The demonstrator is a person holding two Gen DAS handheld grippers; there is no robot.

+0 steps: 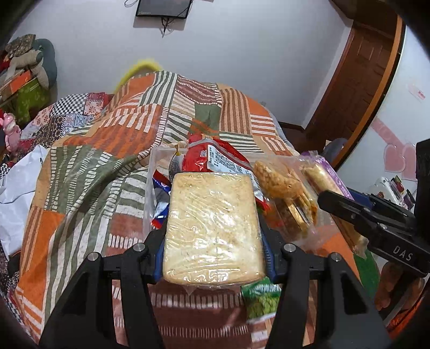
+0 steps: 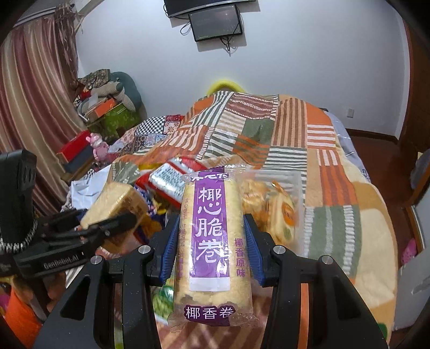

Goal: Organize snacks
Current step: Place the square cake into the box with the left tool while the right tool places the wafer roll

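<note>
We see a bed under a patchwork quilt [image 1: 88, 171]. A clear plastic container [image 1: 158, 158] of snack packets rests at centre; a green snack packet [image 1: 262, 298] lies at 6 o'clock.

Home bedroom — lived-in.
Orange-green striped patchwork quilt [image 2: 268, 128] on bed; pink-brown pleated curtain [image 2: 35, 107]; wall-mounted black screen [image 2: 215, 24]; brown panelled wooden door [image 1: 357, 77].

Left gripper [image 1: 212, 228]: black frame; blue ribbed pads; silver screws; right gripper [image 2: 212, 241]: same, white lettering; orange sleeve [image 2: 18, 316].
</note>
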